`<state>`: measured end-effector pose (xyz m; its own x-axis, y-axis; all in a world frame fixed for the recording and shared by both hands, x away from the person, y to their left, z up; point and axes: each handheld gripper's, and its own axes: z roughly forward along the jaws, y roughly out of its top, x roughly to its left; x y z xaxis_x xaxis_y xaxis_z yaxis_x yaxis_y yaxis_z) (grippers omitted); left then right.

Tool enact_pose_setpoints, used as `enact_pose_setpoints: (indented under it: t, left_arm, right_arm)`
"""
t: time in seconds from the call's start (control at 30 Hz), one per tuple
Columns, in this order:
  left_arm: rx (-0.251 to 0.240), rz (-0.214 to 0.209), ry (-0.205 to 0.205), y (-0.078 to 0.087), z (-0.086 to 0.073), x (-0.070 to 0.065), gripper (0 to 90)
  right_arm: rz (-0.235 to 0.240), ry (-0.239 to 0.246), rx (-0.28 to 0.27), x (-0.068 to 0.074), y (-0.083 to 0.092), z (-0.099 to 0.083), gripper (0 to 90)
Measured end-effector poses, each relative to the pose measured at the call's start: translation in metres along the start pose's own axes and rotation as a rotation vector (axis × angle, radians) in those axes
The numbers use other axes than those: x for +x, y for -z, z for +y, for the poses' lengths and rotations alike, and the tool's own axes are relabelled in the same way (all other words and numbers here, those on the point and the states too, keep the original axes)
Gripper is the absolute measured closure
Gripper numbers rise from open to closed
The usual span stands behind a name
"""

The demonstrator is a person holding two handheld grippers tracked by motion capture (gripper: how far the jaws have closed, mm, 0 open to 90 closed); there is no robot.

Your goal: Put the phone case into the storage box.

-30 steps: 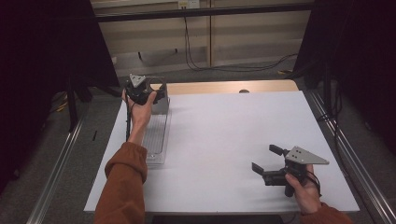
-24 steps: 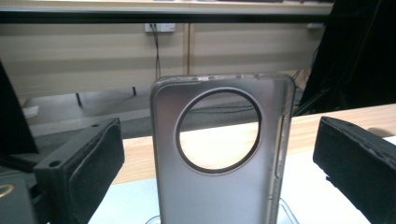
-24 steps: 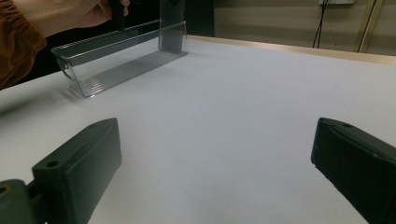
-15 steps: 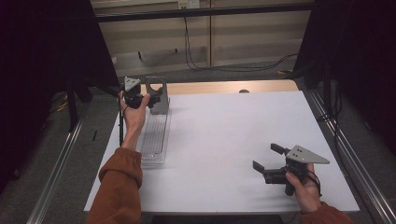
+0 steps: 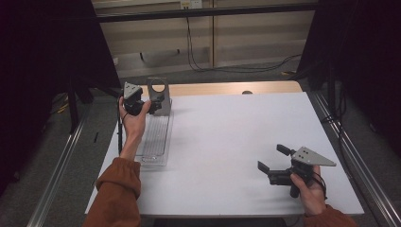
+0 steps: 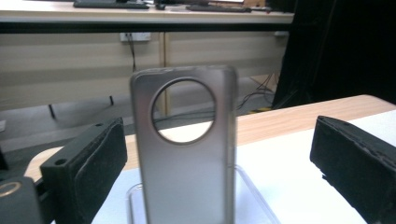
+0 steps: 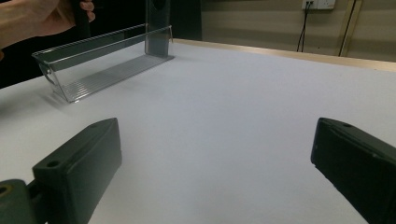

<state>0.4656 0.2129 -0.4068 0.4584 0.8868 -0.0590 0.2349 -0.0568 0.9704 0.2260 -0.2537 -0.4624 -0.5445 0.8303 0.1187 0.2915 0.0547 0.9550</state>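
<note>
A flat grey metal plate with a round hole near its top stands upright at the far end of a long clear plastic tray, close to the white worktop's far left corner. The left gripper hangs just before the plate, jaws spread wide, not touching it. The right gripper sits low near the front right corner, jaws spread wide too, holding nothing

The grey plate stood upright at the far end of the clear tray, directly between the left gripper's spread jaws. The desk lay bare between tray and right gripper, leaving wide passage.
</note>
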Motion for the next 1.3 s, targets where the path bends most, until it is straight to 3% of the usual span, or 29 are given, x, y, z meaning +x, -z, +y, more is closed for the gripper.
enact_pose_setpoints:
  t: [0.43,0.73,1.0,1.03,1.07,1.13,1.17,1.23,1.3]
  left_arm:
    - [-0.022,-0.051,-0.026,0.028,-0.002,-0.018,4.9]
    - [-0.047,-0.078,-0.011,0.045,-0.01,-0.032,4.8]
    - [-0.055,-0.131,-0.046,0.072,-0.019,-0.048,4.9]
    - [-0.082,-0.14,-0.017,0.075,-0.021,-0.052,4.8]
    - [-0.072,-0.144,-0.036,0.079,-0.022,-0.052,4.9]
    - [-0.077,-0.16,-0.017,0.087,-0.027,-0.056,4.8]
    - [-0.062,-0.162,-0.044,0.092,-0.029,-0.057,4.8]
    - [-0.057,-0.166,-0.057,0.1,-0.033,-0.06,4.7]
    - [-0.064,-0.162,-0.045,0.106,-0.038,-0.063,4.7]
  right_arm:
    - [-0.034,0.005,-0.009,-0.001,0.001,0.001,1.5]
    - [-0.067,-0.01,-0.018,-0.002,0.004,0.001,1.3]
    - [-0.118,-0.003,-0.016,-0.003,0.007,0.001,0.2]
    - [-0.122,-0.003,-0.015,-0.003,0.007,0.001,0.2]
    - [-0.13,-0.004,-0.016,-0.003,0.008,0.001,0.1]
    - [-0.135,-0.01,-0.019,-0.003,0.009,0.001,0.1]
    - [-0.143,-0.009,-0.017,-0.003,0.01,0.001,0.0]
    - [-0.161,-0.008,-0.026,-0.006,0.012,0.001,0.0]
    - [-0.167,-0.015,-0.022,-0.005,0.013,0.001,0.1]
